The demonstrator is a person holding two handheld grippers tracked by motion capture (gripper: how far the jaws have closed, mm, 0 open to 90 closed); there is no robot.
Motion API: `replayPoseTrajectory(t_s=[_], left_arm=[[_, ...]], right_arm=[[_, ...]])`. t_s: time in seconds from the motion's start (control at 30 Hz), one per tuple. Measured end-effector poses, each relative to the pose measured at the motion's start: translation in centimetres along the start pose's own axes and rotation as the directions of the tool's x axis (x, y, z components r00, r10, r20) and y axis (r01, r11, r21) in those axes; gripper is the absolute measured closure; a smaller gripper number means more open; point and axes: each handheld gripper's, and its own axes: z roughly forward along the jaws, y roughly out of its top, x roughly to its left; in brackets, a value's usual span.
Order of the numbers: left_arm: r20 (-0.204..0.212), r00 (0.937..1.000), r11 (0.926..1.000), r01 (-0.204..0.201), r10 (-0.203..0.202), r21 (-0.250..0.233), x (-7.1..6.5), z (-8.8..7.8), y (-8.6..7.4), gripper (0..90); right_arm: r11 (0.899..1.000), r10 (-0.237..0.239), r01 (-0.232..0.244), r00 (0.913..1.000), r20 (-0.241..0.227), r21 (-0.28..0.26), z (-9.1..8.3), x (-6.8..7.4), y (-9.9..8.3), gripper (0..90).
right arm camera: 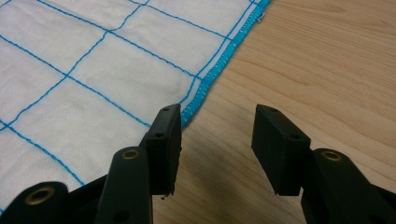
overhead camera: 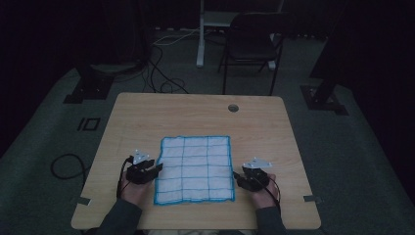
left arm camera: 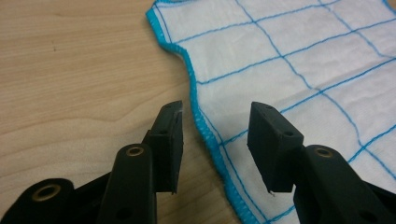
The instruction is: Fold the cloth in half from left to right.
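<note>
cloth: white with blue grid and blue hem (overhead camera: 195, 169), lying flat and spread out on the table (overhead camera: 195, 110), near the person's edge, between the two grippers
cloth state: one layer, no fold visible; left hem a bit wavy in the left gripper view (left arm camera: 289, 70)
left gripper: (overhead camera: 157, 168) at the cloth's left edge, jaws apart with the hem running between them, pads not pressing on it, so released
right gripper: (overhead camera: 236, 175) at the cloth's right edge, jaws apart; one jaw sits over the hem (right arm camera: 205, 88), the other over bare wood, nothing gripped
progress: judging by the layout, cloth is laid out and both edges are let go; either spreading is finished or a fold has not begun
left to do: if folding is next, both edges need a fresh grasp, nothing is lifted yet
</note>
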Motion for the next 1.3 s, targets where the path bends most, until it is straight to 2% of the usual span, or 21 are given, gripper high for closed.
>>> replayPoseTrajectory(t_s=[0.4,0.5,0.63,0.83,0.93,1.17,1.3], left_arm=[[-0.018,0.9998,0.9997,-0.009,0.009,0.021,-0.5,0.5,-0.3,53.5],[-0.017,0.9998,0.9998,-0.006,0.007,0.017,-0.5,0.5,-0.4,52.1],[0.007,1.0000,1.0000,0.000,0.000,0.007,-0.9,0.5,-0.6,51.7],[0.003,1.0000,0.9999,-0.008,0.008,0.013,-1.4,0.5,-0.6,51.8],[-0.014,0.9999,0.9998,-0.006,0.006,0.020,-1.4,0.5,-0.5,55.3],[-0.015,0.9999,0.9986,-0.003,0.003,0.054,-1.8,0.4,-0.2,72.4],[-0.028,0.9996,0.9991,0.007,-0.006,0.042,-1.5,0.3,-0.4,79.9]], right_arm=[[1.000,-0.008,0.008,0.9999,-0.009,0.001,0.3,0.3,-0.1,52.4],[1.000,-0.014,0.014,0.9998,-0.012,-0.003,0.3,0.4,0.0,52.4],[1.000,-0.011,0.011,0.9999,-0.011,-0.004,0.3,0.4,0.0,52.4],[1.000,-0.017,0.017,0.9997,-0.015,-0.004,0.3,0.6,0.0,52.2],[1.000,-0.020,0.020,0.9997,-0.017,-0.007,0.3,0.6,0.0,52.2],[1.000,-0.023,0.023,0.9996,-0.018,-0.016,0.3,0.7,0.1,51.6],[1.000,-0.020,0.020,0.9994,-0.026,-0.019,0.3,0.7,0.2,51.4]])
